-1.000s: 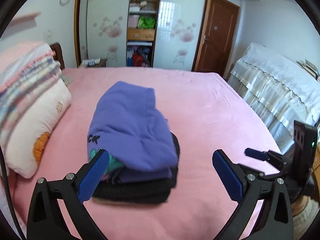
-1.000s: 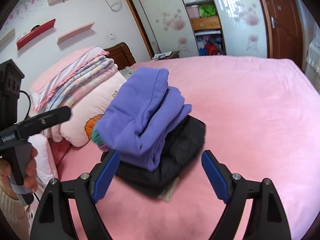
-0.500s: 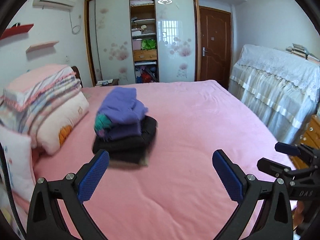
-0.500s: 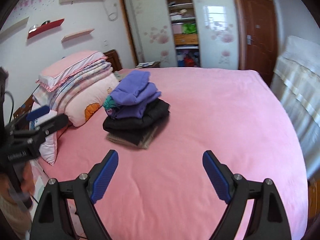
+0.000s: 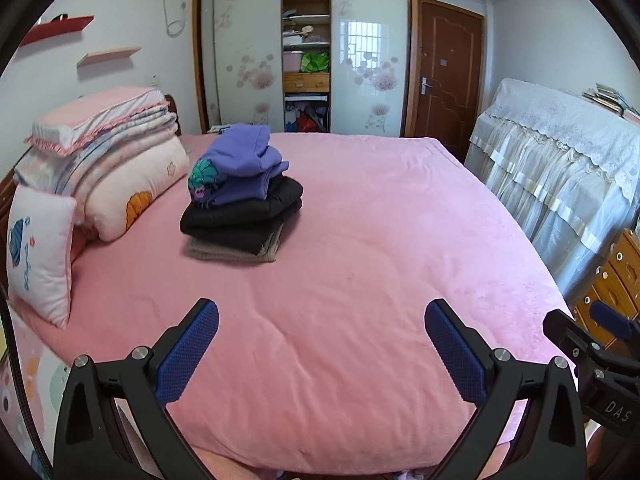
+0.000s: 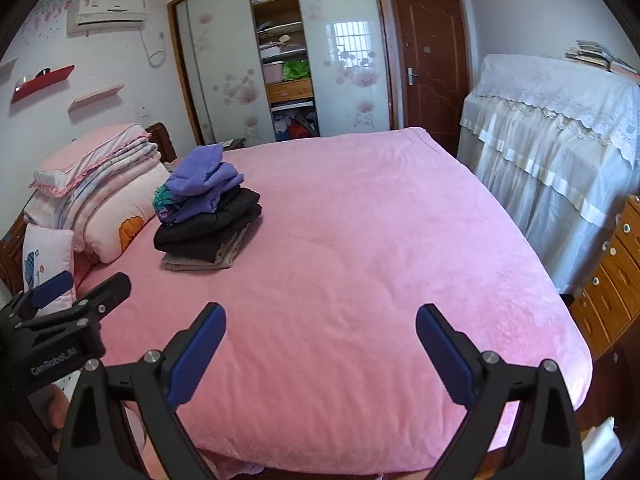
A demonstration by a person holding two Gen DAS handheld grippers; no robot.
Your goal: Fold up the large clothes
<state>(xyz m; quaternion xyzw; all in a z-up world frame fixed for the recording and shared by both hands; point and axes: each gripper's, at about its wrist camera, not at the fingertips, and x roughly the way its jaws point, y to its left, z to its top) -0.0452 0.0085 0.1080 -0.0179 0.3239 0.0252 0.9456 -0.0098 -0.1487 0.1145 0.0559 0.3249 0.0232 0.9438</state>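
Purple-topped folded clothes stack (image 5: 240,204), long axis toward wardrobe (image 5: 306,52), on pink bed (image 5: 360,280)

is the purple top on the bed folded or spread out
Folded: the purple top sits bunched into a compact bundle atop the stack of dark folded clothes on the pink bed.

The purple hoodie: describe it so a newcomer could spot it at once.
On the pink bed, beside the stacked bedding and pillows, sits one pile of folded clothes. The purple hoodie is on top, above a black garment and a grey-brown one, and has a teal print.
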